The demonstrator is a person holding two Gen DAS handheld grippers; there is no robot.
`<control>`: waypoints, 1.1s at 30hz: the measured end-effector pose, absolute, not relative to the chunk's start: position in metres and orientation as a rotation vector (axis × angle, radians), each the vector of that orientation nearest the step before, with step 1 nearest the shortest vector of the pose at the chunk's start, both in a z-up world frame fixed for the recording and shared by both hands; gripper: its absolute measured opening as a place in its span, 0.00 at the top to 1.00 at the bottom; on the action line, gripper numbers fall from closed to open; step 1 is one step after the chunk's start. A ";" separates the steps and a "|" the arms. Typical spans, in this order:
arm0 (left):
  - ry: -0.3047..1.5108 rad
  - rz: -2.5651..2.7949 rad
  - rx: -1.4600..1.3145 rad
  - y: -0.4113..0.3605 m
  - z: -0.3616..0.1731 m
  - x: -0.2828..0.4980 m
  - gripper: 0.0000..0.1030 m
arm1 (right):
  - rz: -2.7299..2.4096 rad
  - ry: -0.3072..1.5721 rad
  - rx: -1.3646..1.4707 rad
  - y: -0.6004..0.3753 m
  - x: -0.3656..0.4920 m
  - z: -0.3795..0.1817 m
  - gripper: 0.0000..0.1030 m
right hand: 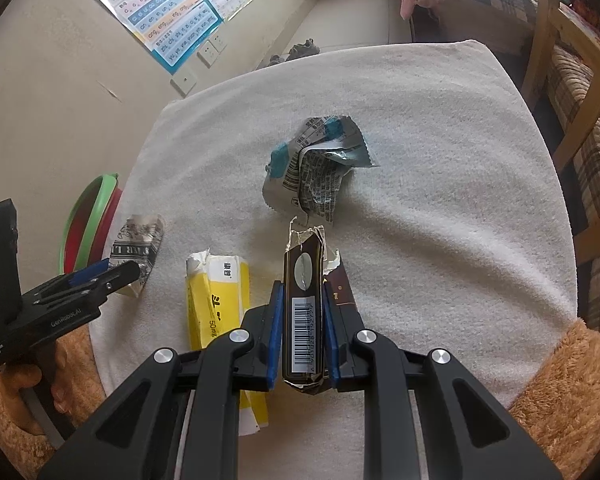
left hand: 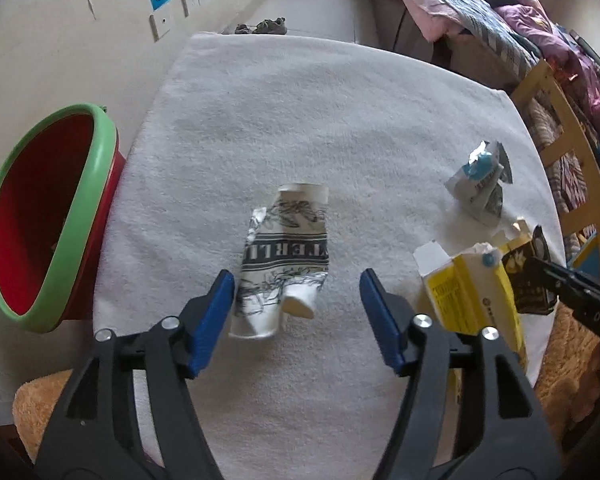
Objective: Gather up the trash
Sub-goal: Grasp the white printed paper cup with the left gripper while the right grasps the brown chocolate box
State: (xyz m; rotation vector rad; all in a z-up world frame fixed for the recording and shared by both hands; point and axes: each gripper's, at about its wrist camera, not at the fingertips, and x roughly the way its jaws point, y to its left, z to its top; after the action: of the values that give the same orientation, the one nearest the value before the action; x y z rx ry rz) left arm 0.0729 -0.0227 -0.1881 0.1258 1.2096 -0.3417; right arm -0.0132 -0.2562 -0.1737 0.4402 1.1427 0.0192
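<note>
My left gripper (left hand: 298,292) is open just above a crushed white paper cup (left hand: 284,256) with black print, which lies between the blue pads on the white towel (left hand: 300,120). My right gripper (right hand: 302,320) is shut on a dark torn carton (right hand: 304,300) with a barcode. That carton also shows in the left wrist view (left hand: 530,276). A yellow box (right hand: 220,304) lies left of it, also in the left wrist view (left hand: 468,292). A crumpled blue and white wrapper (right hand: 316,168) lies further out, also in the left wrist view (left hand: 480,184). A red bin with a green rim (left hand: 48,216) stands left of the table.
A wooden chair (left hand: 556,128) and a bed piled with clothes (left hand: 500,12) stand to the right. A wall with posters (right hand: 160,12) is to the left. An orange fluffy cloth (right hand: 560,380) shows under the towel's near edge.
</note>
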 end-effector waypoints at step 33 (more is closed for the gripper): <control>1.294 -0.253 0.063 -0.010 -0.212 0.100 0.54 | 0.022 1.137 0.442 -0.255 -0.014 -0.170 0.83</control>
State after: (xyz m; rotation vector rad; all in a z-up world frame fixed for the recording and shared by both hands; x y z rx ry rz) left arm 0.1000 -0.0097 -0.2116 0.0628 1.2936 -0.2532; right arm -0.0143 -0.2550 -0.1700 0.4422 1.1368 0.0220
